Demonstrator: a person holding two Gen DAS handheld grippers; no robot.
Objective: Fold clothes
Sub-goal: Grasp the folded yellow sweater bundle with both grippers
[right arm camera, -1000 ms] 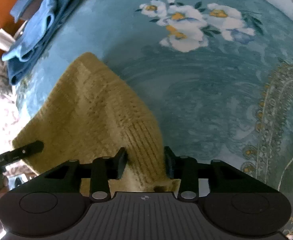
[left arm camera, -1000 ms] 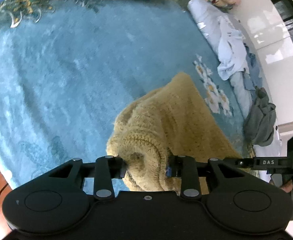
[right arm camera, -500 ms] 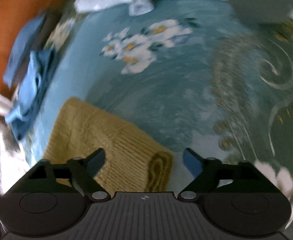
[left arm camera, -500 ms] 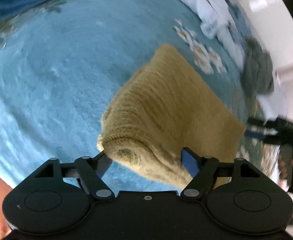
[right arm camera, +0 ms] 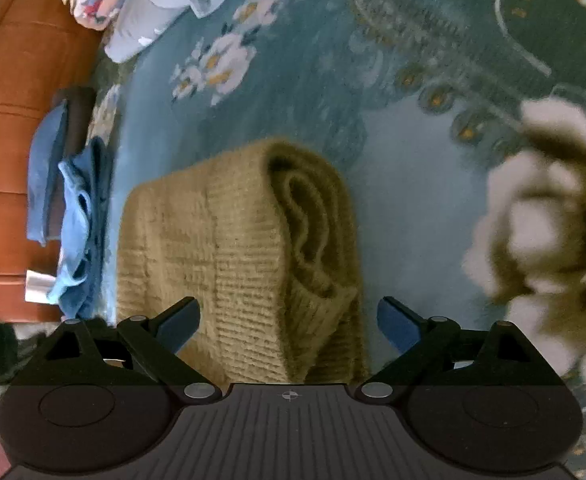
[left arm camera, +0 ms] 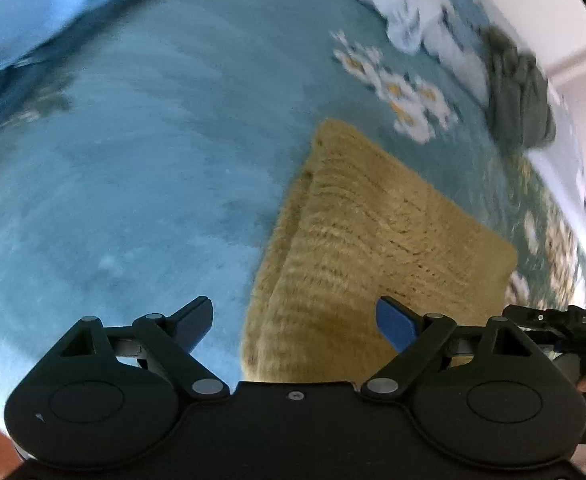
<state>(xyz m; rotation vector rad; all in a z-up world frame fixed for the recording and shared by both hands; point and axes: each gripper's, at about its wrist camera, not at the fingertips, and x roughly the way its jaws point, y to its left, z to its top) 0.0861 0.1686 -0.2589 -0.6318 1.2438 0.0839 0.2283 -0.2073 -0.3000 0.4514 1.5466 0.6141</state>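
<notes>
Left gripper (left arm camera: 295, 326): jaws spread wide, nothing between the blue pads, no contact with cloth. Right gripper (right arm camera: 289, 324): jaws likewise wide apart, holding nothing; whether its pads brush the knit below cannot be told.

Just beyond both sets of fingers lies the yellow sweater (left arm camera: 377, 252), a mustard knit, fuzzy, with ribbed bands running across it. It is folded into a compact block and rests flat on the teal carpet (left arm camera: 141, 168). In the right wrist view the sweater (right arm camera: 237, 256) shows its rolled end: layers curl inward along its right side, the ribbed edge tucked at the near corner. The top face is smooth, without loose sleeves showing.

Long axis, left wrist view: runs away from the gripper and up to the right, far corner pointing toward the white flower pattern (left arm camera: 397, 88) woven in the carpet. Right wrist view: long axis runs nearly straight ahead along the fingers.

Farther out: a blue garment pile (right arm camera: 77, 224) to the left of the sweater, against an orange-brown surface (right arm camera: 9, 128). Pale clothes (left arm camera: 417, 12) and a grey-green garment (left arm camera: 519, 96) lie at the carpet's far edge, well apart from the sweater.
</notes>
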